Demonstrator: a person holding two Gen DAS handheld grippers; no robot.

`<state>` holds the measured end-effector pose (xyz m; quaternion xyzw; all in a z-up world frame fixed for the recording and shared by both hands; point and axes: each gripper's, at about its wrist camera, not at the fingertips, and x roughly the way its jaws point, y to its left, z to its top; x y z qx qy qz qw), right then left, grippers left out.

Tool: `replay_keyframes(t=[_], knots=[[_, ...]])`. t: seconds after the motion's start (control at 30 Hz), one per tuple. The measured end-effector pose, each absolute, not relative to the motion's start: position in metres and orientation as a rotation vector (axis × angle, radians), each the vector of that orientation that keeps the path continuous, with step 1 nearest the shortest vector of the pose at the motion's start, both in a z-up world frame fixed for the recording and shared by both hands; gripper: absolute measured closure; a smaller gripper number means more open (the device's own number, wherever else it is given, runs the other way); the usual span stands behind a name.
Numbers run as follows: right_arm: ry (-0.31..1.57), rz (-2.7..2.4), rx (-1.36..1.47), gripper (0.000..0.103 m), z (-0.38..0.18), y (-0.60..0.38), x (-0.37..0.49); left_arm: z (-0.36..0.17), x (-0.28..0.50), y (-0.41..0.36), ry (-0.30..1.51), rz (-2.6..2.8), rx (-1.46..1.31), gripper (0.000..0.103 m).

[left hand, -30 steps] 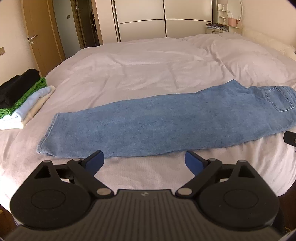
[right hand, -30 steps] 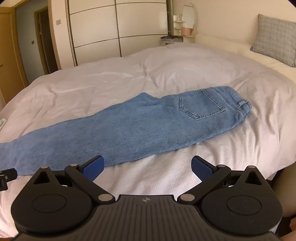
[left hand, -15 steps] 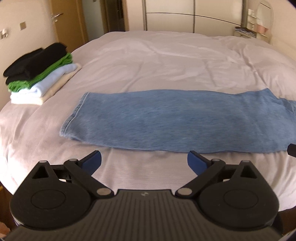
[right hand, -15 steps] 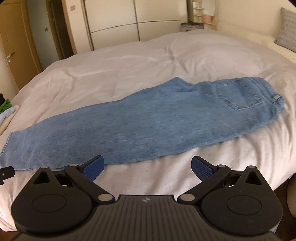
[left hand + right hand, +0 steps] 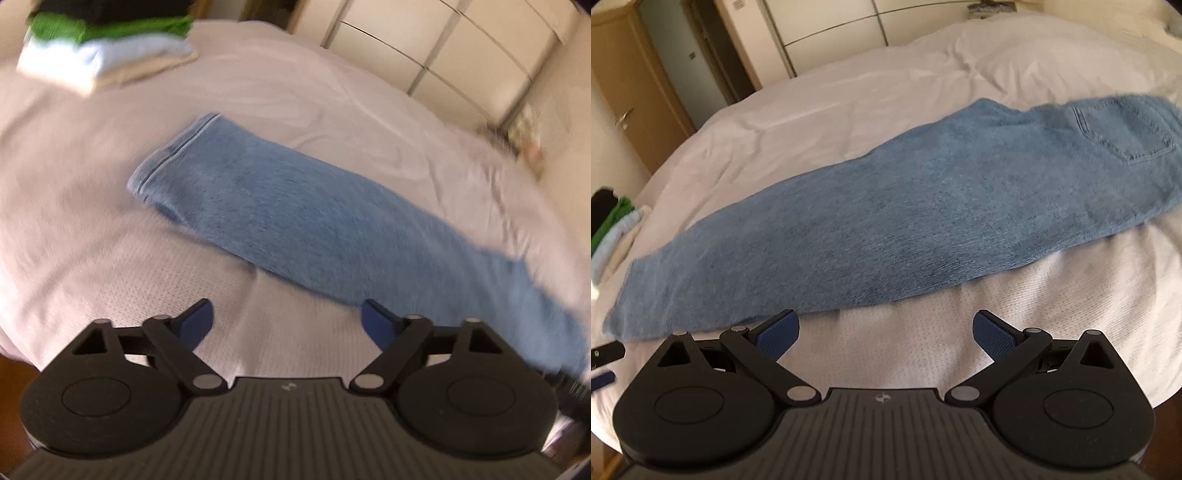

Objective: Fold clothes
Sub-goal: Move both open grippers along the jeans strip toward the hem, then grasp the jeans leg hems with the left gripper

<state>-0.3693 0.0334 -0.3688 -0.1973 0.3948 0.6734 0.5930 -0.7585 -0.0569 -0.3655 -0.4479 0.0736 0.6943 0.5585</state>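
Note:
A pair of blue jeans (image 5: 295, 221) lies flat on the white bed, folded lengthwise, hem at the left (image 5: 173, 151) and back pocket (image 5: 1123, 133) at the right. My left gripper (image 5: 286, 321) hovers over the bedcover just short of the jeans' near edge by the leg end. Its jaws are closing with nothing between them. My right gripper (image 5: 886, 332) stands open, empty, just in front of the jeans' (image 5: 905, 221) near edge at mid-length. The left gripper's tips (image 5: 604, 363) show at the left edge of the right wrist view.
A stack of folded clothes (image 5: 107, 48), black, green, pale blue and cream, sits on the bed's far left corner. A white wardrobe (image 5: 443, 48) and a wooden door (image 5: 631, 103) stand beyond the bed (image 5: 849, 96). The bed's near edge runs just below both grippers.
The left gripper has swung toward the jeans' leg end, rolled and sunk closer, and its jaws have narrowed a little. The right gripper has sunk closer to the jeans' near edge.

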Motion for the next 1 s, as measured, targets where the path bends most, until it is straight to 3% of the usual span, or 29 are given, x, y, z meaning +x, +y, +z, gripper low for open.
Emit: replay_keyframes(t=[0.23, 0.3, 0.47, 0.67, 0.77, 0.87, 1.0], knots=[[1.021, 1.537, -0.337, 0.000, -0.378, 0.051, -0.345, -0.377, -0.791, -0.044, -0.032, 1.642, -1.158, 0.030], [1.034, 1.537, -0.326, 0.000, -0.380, 0.056, -0.342, -0.386, -0.802, -0.041, -0.133, 1.644, -1.212, 0.039], [1.054, 1.537, -0.322, 0.000, -0.388, 0.066, -0.336, -0.413, -0.826, -0.041, -0.374, 1.641, -1.329, 0.049], [1.056, 1.540, -0.299, 0.000, -0.392, 0.073, -0.327, -0.429, -0.834, -0.037, -0.529, 1.658, -1.319, 0.057], [1.056, 1.535, -0.286, 0.000, -0.393, 0.075, -0.320, -0.428, -0.829, -0.032, -0.510, 1.694, -1.286, 0.065], [1.051, 1.529, -0.276, 0.000, -0.394, 0.077, -0.311, -0.416, -0.815, -0.020, -0.360, 1.772, -1.192, 0.089], [1.037, 1.524, -0.253, 0.000, -0.393, 0.077, -0.297, -0.377, -0.780, -0.003, -0.121, 1.825, -0.935, 0.093]])
